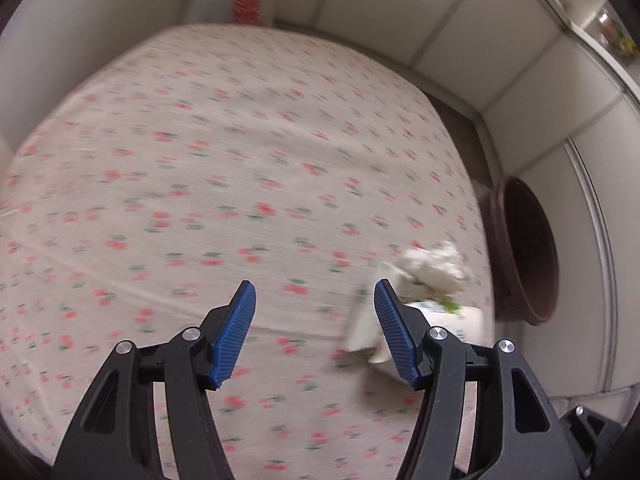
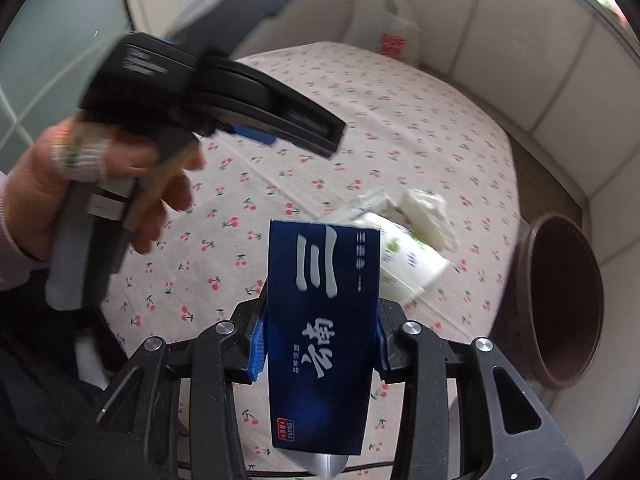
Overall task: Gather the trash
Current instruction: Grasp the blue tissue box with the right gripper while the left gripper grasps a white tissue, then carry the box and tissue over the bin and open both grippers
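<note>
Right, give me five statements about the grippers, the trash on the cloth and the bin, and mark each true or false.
1. The right gripper is clamped on a dark blue packet. True.
2. The left gripper holds the crumpled tissue. False: its jaws are open and empty.
3. The brown bin stands on the table. False: it sits beside and below the table edge.
4. The tablecloth has a cherry print. True.
5. A white plastic bag stands at the far side of the table. True.
</note>
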{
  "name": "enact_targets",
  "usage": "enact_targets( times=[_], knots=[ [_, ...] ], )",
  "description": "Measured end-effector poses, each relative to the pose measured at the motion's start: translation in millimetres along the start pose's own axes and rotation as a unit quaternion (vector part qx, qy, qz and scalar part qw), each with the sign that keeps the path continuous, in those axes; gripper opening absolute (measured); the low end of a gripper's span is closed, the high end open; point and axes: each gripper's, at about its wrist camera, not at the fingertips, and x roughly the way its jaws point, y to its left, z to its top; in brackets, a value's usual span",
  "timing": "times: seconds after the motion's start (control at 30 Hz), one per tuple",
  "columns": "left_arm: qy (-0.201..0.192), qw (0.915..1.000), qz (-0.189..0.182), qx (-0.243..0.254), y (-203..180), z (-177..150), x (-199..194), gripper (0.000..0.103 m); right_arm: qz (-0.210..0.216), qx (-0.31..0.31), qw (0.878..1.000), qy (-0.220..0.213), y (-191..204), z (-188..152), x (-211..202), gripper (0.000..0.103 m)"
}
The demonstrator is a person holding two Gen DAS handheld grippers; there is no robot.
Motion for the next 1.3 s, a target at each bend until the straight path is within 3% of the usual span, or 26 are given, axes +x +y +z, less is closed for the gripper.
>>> enact_targets(
  times=[0.07, 0.2, 0.4, 0.63, 0.8, 0.9, 0.93, 0.97, 1.07, 1.3],
  knots=[
    [0.034, 0.9989, -0.031, 0.0, -19.5, 7.8, 22.2, 0.061, -0.009, 0.028, 1.0, -0.001, -13.7, -8.0, -3.6, 0.038],
    [0.072, 0.9958, -0.056, 0.008, -50.3, 15.9, 52.5, 0.061, -0.021, 0.065, 0.998, 0.006, -34.0, -17.9, -1.0, 0.038],
    [0.075, 0.9954, -0.016, 0.056, -79.9, 25.5, 79.7, 0.061, -0.029, 0.102, 0.994, 0.001, -54.4, -29.5, -6.3, 0.038],
    [0.086, 0.9928, -0.022, 0.081, -94.2, 31.9, 97.6, 0.061, -0.035, 0.133, 0.99, -0.008, -72.4, -35.6, -13.5, 0.039],
    [0.083, 0.9937, -0.033, 0.067, -101.2, 37.2, 110.6, 0.061, -0.033, 0.159, 0.987, -0.013, -81.9, -43.0, -19.2, 0.038],
    [0.07, 0.9938, -0.018, 0.084, -109.0, 40.8, 117.0, 0.061, -0.032, 0.171, 0.985, -0.017, -86.8, -45.3, -22.0, 0.038],
    [0.062, 0.9933, -0.01, 0.097, -113.2, 41.5, 118.4, 0.057, -0.034, 0.173, 0.984, -0.018, -87.4, -45.3, -22.2, 0.038],
    [0.056, 0.9923, -0.002, 0.11, -116.5, 41.3, 119.9, 0.043, -0.036, 0.174, 0.984, -0.02, -88.7, -45.1, -21.3, 0.038],
    [0.052, 0.9923, -0.011, 0.112, -118.4, 41.3, 122.5, 0.034, -0.038, 0.176, 0.983, -0.028, -90.5, -43.6, -23.5, 0.038],
    [-0.015, 0.9945, -0.042, 0.095, -94.2, 39.3, 70.6, 0.03, -0.046, 0.179, 0.982, -0.049, -91.4, -39.2, -31.5, 0.038]
  ],
)
